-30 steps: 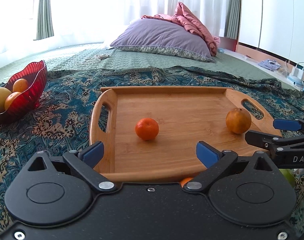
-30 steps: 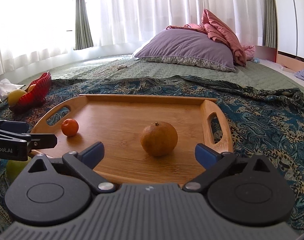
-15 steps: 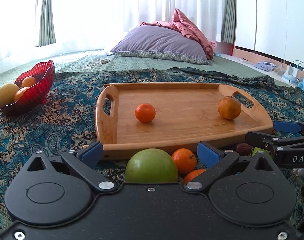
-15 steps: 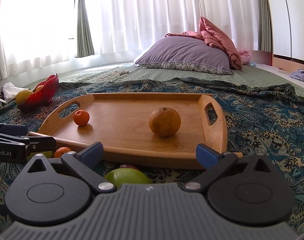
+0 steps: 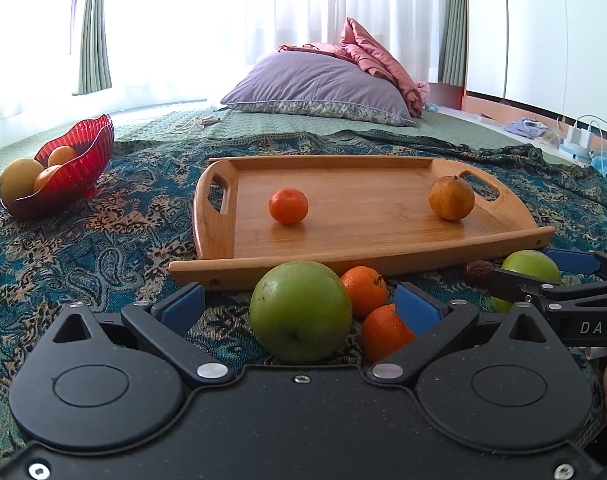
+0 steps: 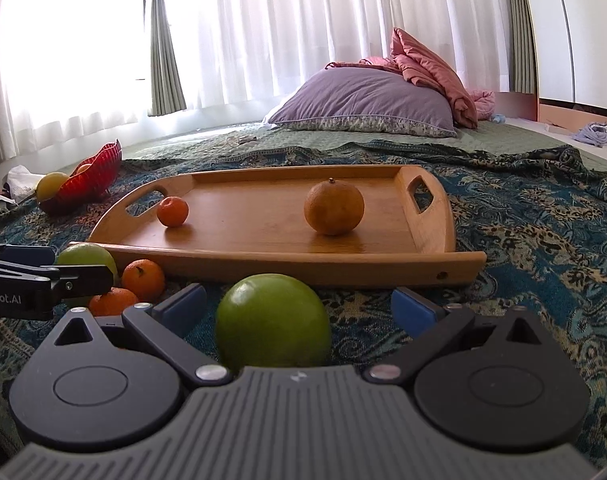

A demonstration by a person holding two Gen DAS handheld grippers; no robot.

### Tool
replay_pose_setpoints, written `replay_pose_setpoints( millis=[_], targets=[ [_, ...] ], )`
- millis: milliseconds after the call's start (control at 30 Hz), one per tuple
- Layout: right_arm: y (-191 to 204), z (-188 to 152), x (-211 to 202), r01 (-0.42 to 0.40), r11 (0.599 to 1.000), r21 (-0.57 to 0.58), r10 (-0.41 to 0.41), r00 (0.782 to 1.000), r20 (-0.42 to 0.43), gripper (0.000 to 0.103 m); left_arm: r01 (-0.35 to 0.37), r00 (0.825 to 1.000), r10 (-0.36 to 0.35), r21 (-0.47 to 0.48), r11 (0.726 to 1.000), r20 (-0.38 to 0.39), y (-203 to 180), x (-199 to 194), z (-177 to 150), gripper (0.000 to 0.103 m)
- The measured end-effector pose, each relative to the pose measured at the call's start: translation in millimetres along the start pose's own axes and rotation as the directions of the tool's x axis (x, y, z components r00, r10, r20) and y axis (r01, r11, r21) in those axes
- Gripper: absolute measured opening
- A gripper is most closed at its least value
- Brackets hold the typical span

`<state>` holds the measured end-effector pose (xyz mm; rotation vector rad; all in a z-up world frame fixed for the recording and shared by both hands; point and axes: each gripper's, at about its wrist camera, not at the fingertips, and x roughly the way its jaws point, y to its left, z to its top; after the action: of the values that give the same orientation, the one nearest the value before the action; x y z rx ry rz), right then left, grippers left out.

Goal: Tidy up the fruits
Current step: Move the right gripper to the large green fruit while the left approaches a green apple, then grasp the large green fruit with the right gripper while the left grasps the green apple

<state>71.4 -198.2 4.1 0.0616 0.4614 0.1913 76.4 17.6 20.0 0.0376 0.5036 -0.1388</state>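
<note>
A wooden tray point(image 5: 383, 240) point(image 6: 263, 268) lies on the patterned blanket and holds a small tangerine point(image 5: 288, 205) point(image 6: 172, 211) and a larger orange point(image 5: 451, 197) point(image 6: 333, 208). In front of the tray lie two green apples and two tangerines point(image 5: 364, 290). My left gripper point(image 5: 299, 304) is open, with a green apple point(image 5: 300, 312) between its fingers, not clamped. My right gripper point(image 6: 297, 306) is open, with the other green apple point(image 6: 273, 324) between its fingers. Each gripper shows at the side of the other's view.
A red glass bowl point(image 5: 69, 178) point(image 6: 93, 174) with oranges and a yellow fruit sits far left. A small dark fruit point(image 5: 478, 272) lies by the tray's right corner. A purple pillow point(image 5: 319, 84) and pink quilt lie behind.
Both grippers have pulled back from over the tray and lowered, so the apples and tangerines in front of the tray have come into view between the fingers.
</note>
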Motion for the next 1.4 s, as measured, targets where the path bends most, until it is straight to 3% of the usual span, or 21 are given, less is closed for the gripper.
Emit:
replay_pose_setpoints(
  millis=[367, 600, 933, 1133, 1400],
  targets=[
    [8.0, -7.1, -4.5, 0.015, 0.999, -0.045, -0.013, 1.0, 0.028, 0.103, 0.012, 1.0, -0.012, -0.008, 1.0, 0.019, 0.8, -4.9, -4.0, 0.1],
    [12.4, -8.3, -3.9, 0.002, 0.996, -0.084, -0.001, 1.0, 0.014, 0.103, 0.04, 0.999, -0.04, -0.021, 0.999, 0.009, 0.7, -6.6, -3.7, 0.083],
    [6.2, -7.9, 1.1, -0.028, 0.998, -0.048, 0.027, 0.999, -0.031, 0.086, 0.045, 0.999, -0.045, -0.028, 0.999, 0.005, 0.4, -9.5, -1.5, 0.063],
    [8.5, -11.3, 0.7, -0.035, 0.997, -0.067, 0.032, 0.999, -0.039, 0.078, 0.038, 0.999, -0.038, -0.041, 0.998, -0.004, 6.0, -11.3, -1.5, 0.06],
    [8.9, -13.0, -0.4, -0.037, 0.997, -0.069, 0.034, 0.999, -0.039, 0.077, 0.04, 0.998, -0.044, -0.088, 0.995, -0.039, 10.4, -3.4, -3.1, 0.059]
  ],
)
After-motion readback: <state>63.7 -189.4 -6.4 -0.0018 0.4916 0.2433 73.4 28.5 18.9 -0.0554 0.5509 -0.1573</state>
